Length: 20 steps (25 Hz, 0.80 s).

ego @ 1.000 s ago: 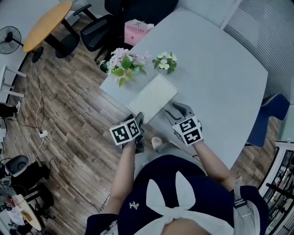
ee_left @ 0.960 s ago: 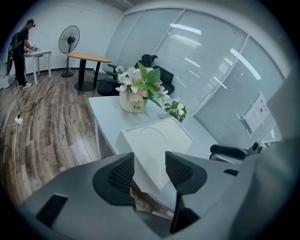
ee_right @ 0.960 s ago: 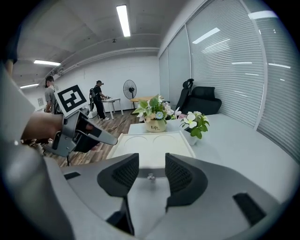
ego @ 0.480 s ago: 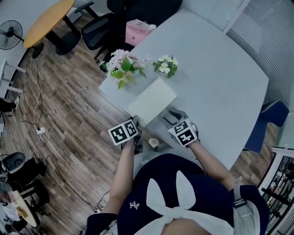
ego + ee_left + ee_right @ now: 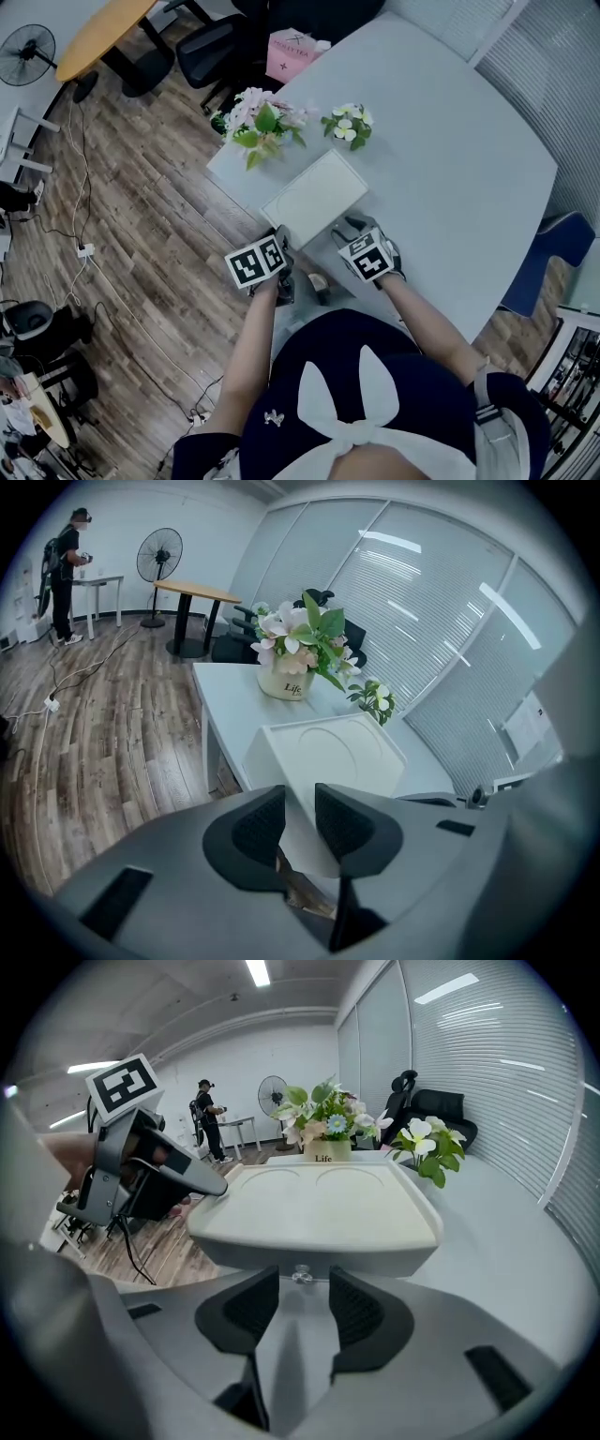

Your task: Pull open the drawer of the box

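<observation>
The flat white box (image 5: 314,199) lies on the grey table (image 5: 450,159), its drawer front facing me. A small clear knob (image 5: 300,1276) sticks out of that front. My right gripper (image 5: 305,1299) is open, its two pads a little apart, and the knob sits just beyond their tips. In the head view the right gripper (image 5: 352,227) is at the box's near right side. My left gripper (image 5: 300,810) has the box's (image 5: 328,757) near left corner between its pads; its jaws are opening slightly. From above, the left gripper (image 5: 281,238) touches that corner.
A pot of pink flowers (image 5: 262,127) and a small white-flowered plant (image 5: 349,124) stand behind the box. The table's near edge runs just under both grippers. Office chairs (image 5: 211,47), a pink bag (image 5: 292,52), a fan (image 5: 23,56) and a distant person (image 5: 61,564) are on the wooden floor.
The right gripper has moved left, up to the box's front. The left gripper has moved forward onto the box's near left corner.
</observation>
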{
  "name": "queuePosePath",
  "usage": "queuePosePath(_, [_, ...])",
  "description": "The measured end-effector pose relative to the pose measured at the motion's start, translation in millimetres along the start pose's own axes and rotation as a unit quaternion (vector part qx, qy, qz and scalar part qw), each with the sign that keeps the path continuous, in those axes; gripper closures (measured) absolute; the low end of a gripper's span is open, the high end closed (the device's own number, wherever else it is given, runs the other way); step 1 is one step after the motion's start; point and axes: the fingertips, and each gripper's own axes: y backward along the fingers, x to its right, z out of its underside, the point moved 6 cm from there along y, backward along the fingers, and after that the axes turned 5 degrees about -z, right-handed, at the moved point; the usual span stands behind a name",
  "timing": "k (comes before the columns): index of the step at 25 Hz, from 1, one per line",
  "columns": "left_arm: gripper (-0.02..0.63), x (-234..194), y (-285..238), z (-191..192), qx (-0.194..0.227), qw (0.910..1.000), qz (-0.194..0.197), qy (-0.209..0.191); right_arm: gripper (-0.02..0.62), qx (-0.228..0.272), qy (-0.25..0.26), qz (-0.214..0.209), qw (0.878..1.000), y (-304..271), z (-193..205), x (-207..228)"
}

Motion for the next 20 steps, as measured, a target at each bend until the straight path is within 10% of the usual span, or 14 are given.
queuePosePath(20, [0.495, 2.7, 1.2, 1.0, 0.018, 0.9998, -0.01, 0.0, 0.518, -0.046, 0.018, -0.009, 0.999, -25.3, 4.5, 2.5])
